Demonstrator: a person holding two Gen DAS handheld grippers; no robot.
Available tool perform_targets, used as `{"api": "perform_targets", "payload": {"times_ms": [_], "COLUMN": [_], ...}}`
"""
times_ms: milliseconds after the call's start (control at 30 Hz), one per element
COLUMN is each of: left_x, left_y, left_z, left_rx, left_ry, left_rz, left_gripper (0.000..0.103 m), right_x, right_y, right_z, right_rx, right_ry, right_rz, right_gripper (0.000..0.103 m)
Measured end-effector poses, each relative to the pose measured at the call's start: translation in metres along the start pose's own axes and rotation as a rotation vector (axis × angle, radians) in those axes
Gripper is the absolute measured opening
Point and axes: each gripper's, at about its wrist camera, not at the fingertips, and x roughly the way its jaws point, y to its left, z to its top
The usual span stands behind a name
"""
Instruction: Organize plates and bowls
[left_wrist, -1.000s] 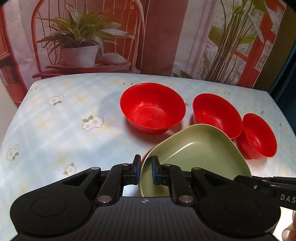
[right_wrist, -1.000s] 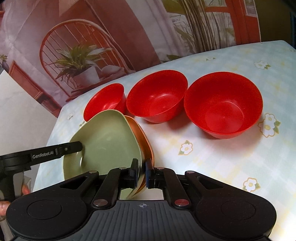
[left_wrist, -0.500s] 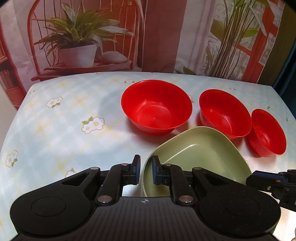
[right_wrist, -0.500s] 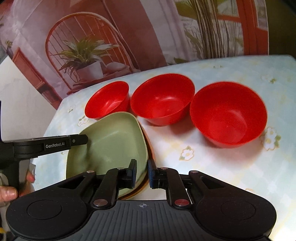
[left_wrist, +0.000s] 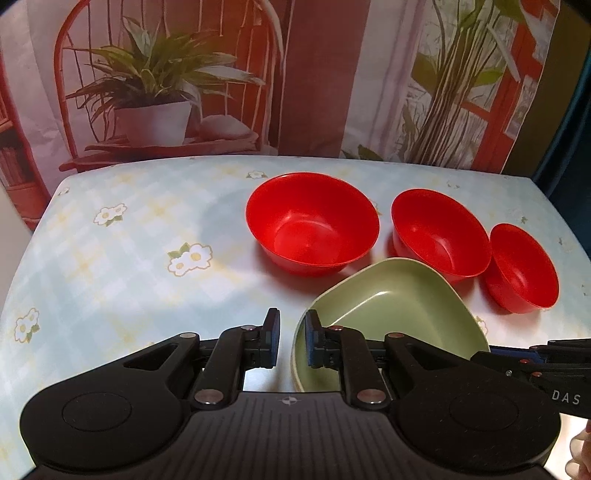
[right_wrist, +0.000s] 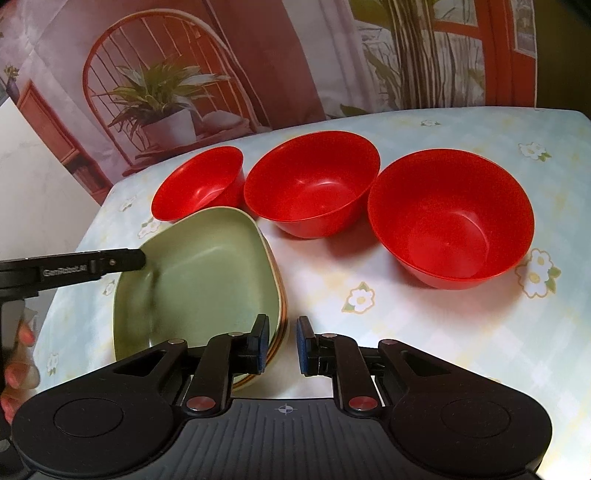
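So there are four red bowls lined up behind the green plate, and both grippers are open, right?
Not quite: there are three red bowls, not four, a large, a medium and a small, as the right wrist view shows. They sit behind the green plate, and both grippers are open.

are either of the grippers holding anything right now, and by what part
Nothing is held. Both the left gripper and right gripper stand open, each astride a rim of the green plate, not clamped on it.
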Motion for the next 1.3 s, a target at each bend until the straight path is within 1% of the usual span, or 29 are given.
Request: {"api": "perform_targets", "payload": {"times_ms": [167,267,400,533,700,833,933,1033,1100,1233,1300], "left_x": [-0.008,-0.01,0.0,0.008,0.01,-0.004,-0.011,-0.007,-0.001,0.005,0.006], "left_y": [0.006,0.011,0.019,0.019,0.021,0.029,0.027,0.018,0.014,0.016,0.015], "left_z": [-0.001,0.0,-0.001,-0.007,-0.012,-0.007,-0.001,0.0,-0.002,-0.005,-0.004], "left_rx": [-0.03,-0.053,-0.088,-0.095,-0.107,-0.159,-0.159,-0.129,-0.115,-0.15,-0.148], "left_ry": [-0.033,-0.045,-0.017,0.01,0.018,-0.042,-0.075,-0.067,-0.048,-0.047,-0.046], "left_rz": [-0.01,0.001,0.021,0.023,0.033,-0.003,-0.034,-0.058,-0.056,-0.056,-0.056], "left_gripper": [0.018,0.018,0.018,0.018,0.018,0.018,0.018,0.018,0.019,0.019,0.019], "right_x": [0.0,0.001,0.001,0.0,0.0,0.0,0.0,0.001,0.001,0.0,0.0], "right_y": [0.0,-0.001,-0.001,-0.001,-0.001,-0.001,-0.001,-0.001,-0.001,-0.001,0.0], "right_z": [0.0,0.0,0.0,0.0,0.0,-0.001,0.0,-0.001,-0.001,0.0,0.0], "right_rx": [0.002,0.001,0.002,0.002,0.0,0.004,0.002,0.002,0.001,-0.004,-0.009], "right_ry": [-0.001,-0.001,-0.003,-0.002,0.0,0.001,0.003,0.006,0.007,0.005,0.005], "right_rz": [0.001,0.0,0.0,0.002,0.002,0.003,0.004,0.005,0.006,0.009,0.008], "right_gripper": [0.015,0.015,0.015,0.015,0.015,0.015,0.015,0.015,0.015,0.015,0.015]}}
